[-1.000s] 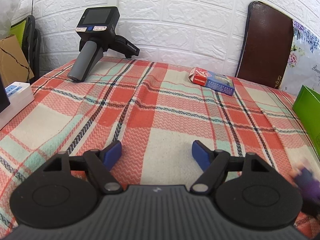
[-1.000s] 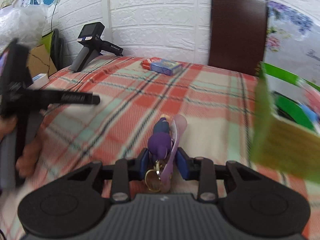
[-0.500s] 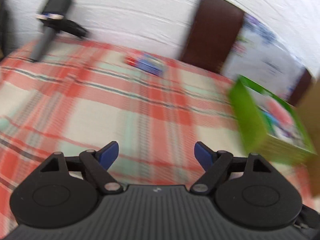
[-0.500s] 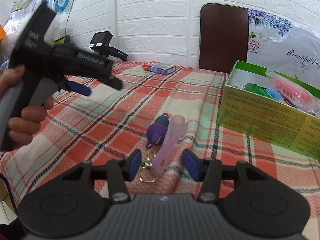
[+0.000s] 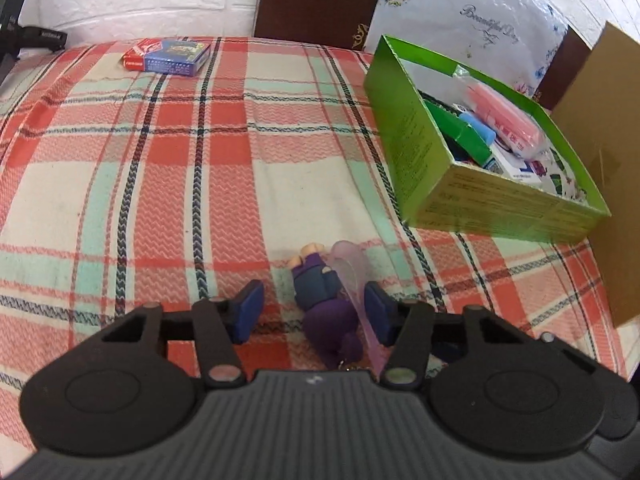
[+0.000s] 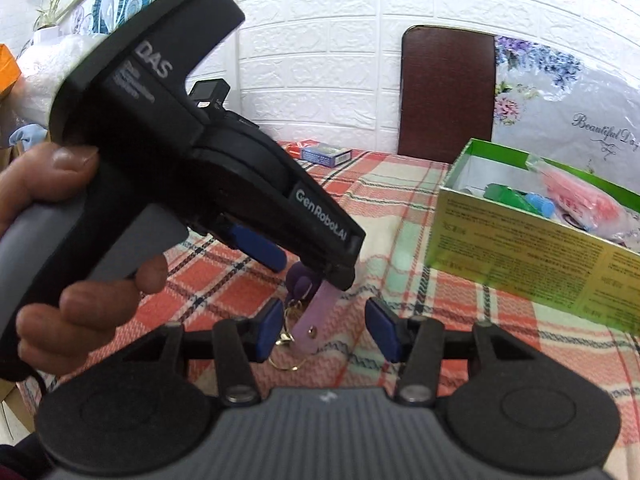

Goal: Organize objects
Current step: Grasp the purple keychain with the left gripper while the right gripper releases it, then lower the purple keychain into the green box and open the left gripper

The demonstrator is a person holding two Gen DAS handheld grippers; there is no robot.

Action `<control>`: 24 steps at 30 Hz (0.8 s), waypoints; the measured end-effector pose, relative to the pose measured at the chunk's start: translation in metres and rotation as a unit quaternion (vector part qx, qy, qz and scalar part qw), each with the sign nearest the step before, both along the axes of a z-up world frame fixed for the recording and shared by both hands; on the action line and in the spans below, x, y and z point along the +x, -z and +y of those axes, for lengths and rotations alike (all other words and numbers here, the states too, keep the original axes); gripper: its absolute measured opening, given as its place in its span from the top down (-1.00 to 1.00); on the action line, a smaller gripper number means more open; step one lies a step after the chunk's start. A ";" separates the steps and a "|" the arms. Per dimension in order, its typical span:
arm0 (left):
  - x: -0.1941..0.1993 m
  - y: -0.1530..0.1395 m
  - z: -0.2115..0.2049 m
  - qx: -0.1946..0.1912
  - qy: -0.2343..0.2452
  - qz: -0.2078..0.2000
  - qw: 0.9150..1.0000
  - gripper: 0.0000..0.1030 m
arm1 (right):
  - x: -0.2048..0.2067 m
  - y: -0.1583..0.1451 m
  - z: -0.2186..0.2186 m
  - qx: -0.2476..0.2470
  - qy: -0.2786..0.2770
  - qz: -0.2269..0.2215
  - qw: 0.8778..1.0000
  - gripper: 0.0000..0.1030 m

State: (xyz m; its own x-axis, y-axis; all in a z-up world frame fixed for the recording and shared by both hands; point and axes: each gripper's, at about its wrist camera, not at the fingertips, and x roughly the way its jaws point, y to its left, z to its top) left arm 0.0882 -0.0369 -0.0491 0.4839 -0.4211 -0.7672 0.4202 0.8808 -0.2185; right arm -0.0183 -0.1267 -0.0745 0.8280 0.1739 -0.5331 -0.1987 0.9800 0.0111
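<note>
My left gripper [image 5: 314,310] points steeply down, and its jaws have just been closing around the purple keychain doll [image 5: 328,312]; a gap stays beside the left pad. My left hand [image 6: 60,248] wraps its grey handle. My right gripper [image 6: 326,330] is half open, its pads apart from the doll's strap between them.

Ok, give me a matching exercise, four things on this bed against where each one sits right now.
Things:
1. purple doll keychain
2. card pack
3. pink packet
4. green box

Places:
A. inside the box
B. far side, near the wall
C. between the left gripper's fingers
D. on the blanket's right side

Pairs: 1-C, 2-B, 3-A, 4-D
</note>
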 end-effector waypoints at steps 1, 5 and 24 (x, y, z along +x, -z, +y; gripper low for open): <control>0.000 -0.001 0.003 -0.005 -0.007 0.004 1.000 -0.10 | 0.003 0.001 0.001 0.001 -0.004 0.004 1.000 0.09; -0.005 0.000 0.009 -0.006 -0.023 -0.002 1.000 -0.27 | 0.017 0.007 0.008 -0.019 -0.017 0.026 0.999 0.08; 0.023 -0.085 -0.087 -0.043 0.080 -0.114 0.989 0.21 | 0.039 -0.042 -0.043 -0.031 0.092 -0.119 0.988 0.62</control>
State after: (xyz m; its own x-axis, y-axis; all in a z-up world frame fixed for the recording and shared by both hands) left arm 0.1110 -0.1237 0.0362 0.5622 -0.5655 -0.6035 0.6002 0.7810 -0.1726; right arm 0.0204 -0.1696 -0.0327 0.9458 -0.0189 -0.3241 -0.0059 0.9971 -0.0754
